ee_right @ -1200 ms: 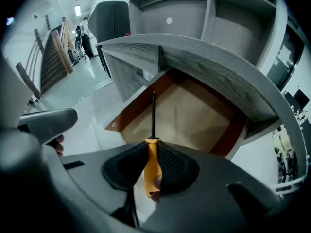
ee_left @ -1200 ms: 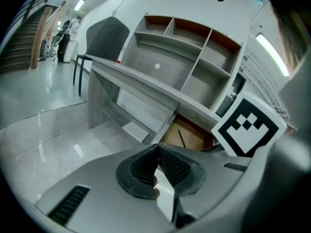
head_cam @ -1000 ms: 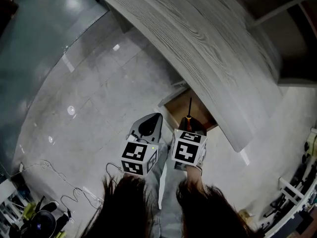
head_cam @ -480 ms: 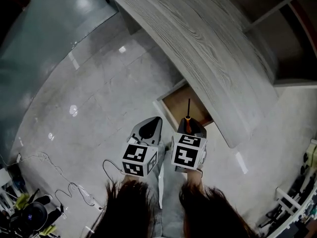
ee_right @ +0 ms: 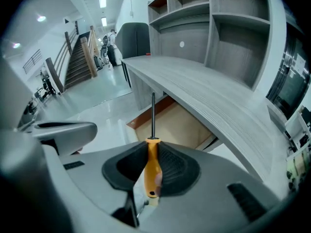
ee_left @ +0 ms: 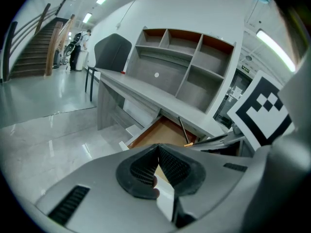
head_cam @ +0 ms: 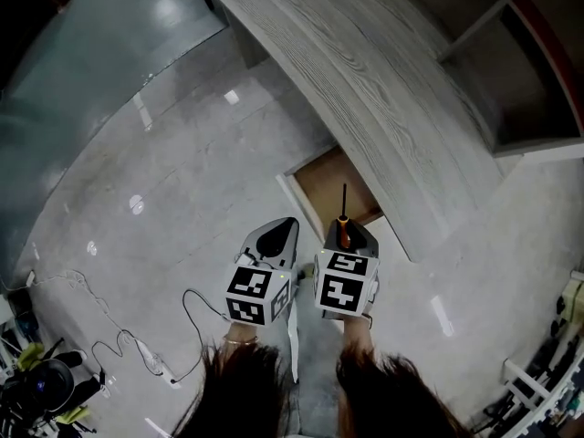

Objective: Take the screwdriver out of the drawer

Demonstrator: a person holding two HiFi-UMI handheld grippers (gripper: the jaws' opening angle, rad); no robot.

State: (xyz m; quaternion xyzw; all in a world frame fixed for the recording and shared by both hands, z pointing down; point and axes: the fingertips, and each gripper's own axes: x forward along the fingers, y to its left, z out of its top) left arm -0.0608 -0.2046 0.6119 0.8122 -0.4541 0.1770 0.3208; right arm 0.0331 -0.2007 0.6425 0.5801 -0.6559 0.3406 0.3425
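Screwdriver (ee_right: 152, 169) sits pinched by its orange handle in my right gripper (ee_right: 151, 147), shaft pointing toward the open drawer (head_cam: 319, 181) under the bench (head_cam: 365, 89). My left gripper (ee_left: 158, 152) is pressed together, empty. To finish well, I'd hold the pinch firm and lift clear without catching the tip on the bench edge.

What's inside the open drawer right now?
Only its bare brown bottom shows in the drawer; the desktop covers its rear. The screwdriver is clamped in the right gripper.
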